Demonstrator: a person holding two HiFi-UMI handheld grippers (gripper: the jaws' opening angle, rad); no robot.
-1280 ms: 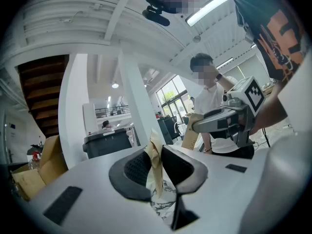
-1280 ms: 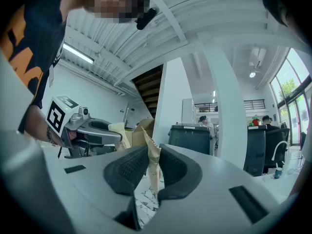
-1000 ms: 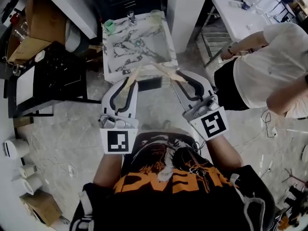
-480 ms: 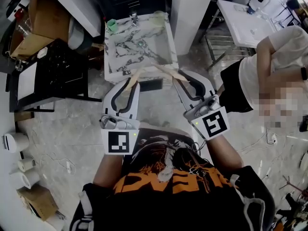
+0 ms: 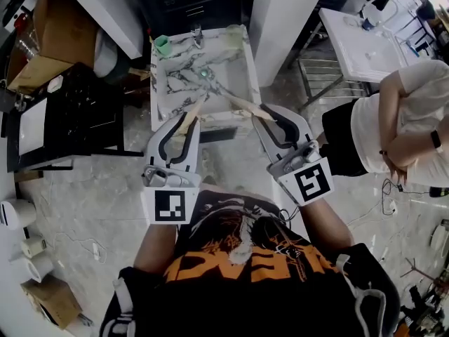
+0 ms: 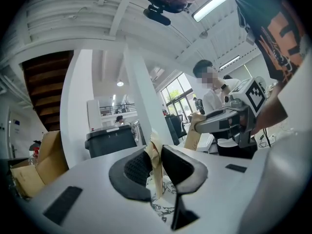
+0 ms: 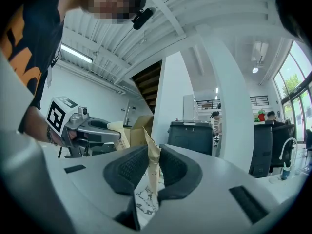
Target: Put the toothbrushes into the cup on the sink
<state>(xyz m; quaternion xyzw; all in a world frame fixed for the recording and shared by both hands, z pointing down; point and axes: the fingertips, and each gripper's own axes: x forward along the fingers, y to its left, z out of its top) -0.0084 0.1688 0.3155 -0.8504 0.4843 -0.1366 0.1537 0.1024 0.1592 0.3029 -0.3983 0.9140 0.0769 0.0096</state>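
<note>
Veined white marble forms the square sink (image 5: 247, 55) standing on a pale stone floor (image 5: 91, 202), with a white pillar (image 5: 280, 12) just beside its right rim and a black cabinet (image 5: 70, 111) to its left. A faucet (image 5: 197, 34) sits at the sink's far edge, and the green cup (image 5: 161, 45) stands upright on the back-left corner, well apart from both grippers. The left gripper (image 5: 184, 123) is clamped on a toothbrush in a tan paper sleeve, the left toothbrush (image 5: 192, 111); in the left gripper view the dark ribbed pads press the sleeve from both sides, and its torn end sticks up above them. The right gripper (image 5: 266, 116) pinches the right toothbrush (image 5: 242, 104), wrapped alike, in the same way, as the right gripper view shows. Both grippers are held level at the sink's near edge. Seen from the head view, the two toothbrushes slant inward over the front rim and the basin; whether their far ends touch cannot be told. Another person (image 5: 400, 125) in a white shirt stands off to the right, beside a white table (image 5: 365, 41).
</note>
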